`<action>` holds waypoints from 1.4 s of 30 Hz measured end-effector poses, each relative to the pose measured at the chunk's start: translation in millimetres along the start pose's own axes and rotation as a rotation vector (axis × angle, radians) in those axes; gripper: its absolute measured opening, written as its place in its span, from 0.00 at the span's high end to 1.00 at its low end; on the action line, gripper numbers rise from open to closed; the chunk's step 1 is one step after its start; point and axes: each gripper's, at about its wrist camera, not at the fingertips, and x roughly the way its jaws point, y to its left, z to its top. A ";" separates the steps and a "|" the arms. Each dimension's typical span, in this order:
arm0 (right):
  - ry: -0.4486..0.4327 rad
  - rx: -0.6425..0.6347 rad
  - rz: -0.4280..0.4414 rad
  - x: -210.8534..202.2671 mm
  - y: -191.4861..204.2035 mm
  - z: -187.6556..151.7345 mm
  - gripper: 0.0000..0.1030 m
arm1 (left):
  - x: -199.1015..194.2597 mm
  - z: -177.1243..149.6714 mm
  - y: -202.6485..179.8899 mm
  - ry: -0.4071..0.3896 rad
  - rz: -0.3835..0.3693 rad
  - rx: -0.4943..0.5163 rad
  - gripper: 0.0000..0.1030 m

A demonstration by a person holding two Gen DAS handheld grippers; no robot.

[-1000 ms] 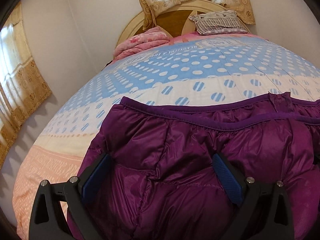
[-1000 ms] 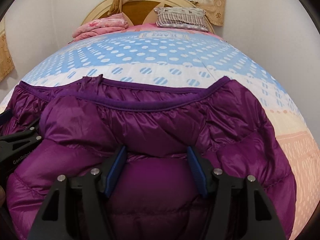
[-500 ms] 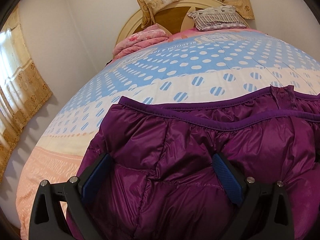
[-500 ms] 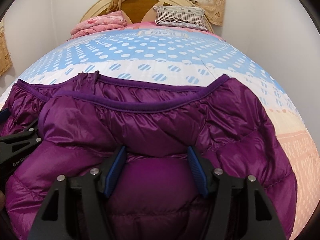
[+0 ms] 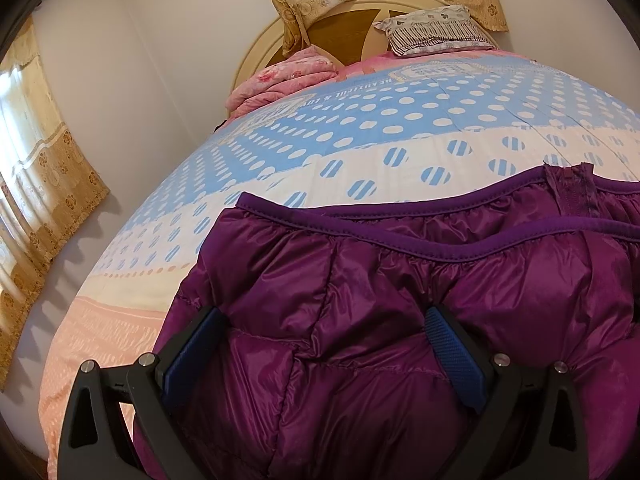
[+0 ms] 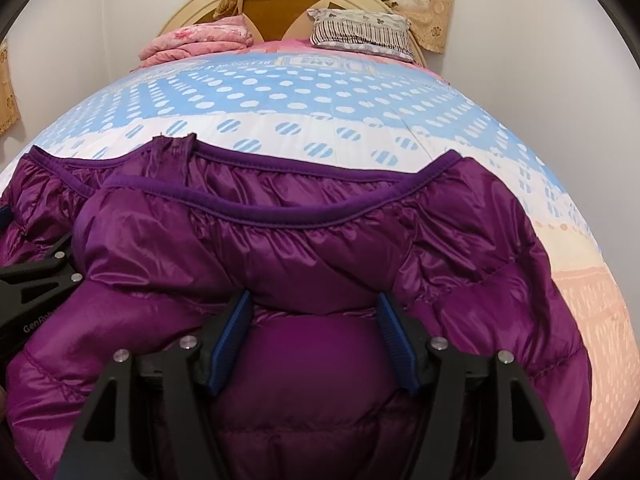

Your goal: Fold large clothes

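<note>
Jacket lies on bed, pillow behind.

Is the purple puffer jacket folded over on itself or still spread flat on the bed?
Folded over. The purple puffer jacket shows two trimmed edges, one layer lying atop another, on the dotted bedspread. How many folds, cannot tell.

Both wrist views look down close over the purple jacket toward the headboard; left view sits further left; both share the bed.

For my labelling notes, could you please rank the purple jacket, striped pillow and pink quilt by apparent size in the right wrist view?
1. Purple jacket, nearest the camera.
2. Pink quilt and striped pillow: alike, unranked.
</note>
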 end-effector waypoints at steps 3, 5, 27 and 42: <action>0.001 -0.002 -0.004 0.3 0.1 -0.1 0.35 | 0.3 0.1 0.1 0.001 0.000 0.000 0.01; 0.000 -0.003 -0.006 0.4 0.0 -0.6 0.35 | 0.0 0.1 -0.6 0.001 0.001 0.002 0.01; -0.002 -0.028 -0.042 -1.4 2.8 -1.9 0.35 | -48.4 -18.5 70.0 -0.037 -0.058 -0.035 0.01; -0.023 -0.043 0.000 -19.7 49.2 -2.4 0.26 | -19.6 -53.0 87.0 0.029 -0.026 -0.102 0.01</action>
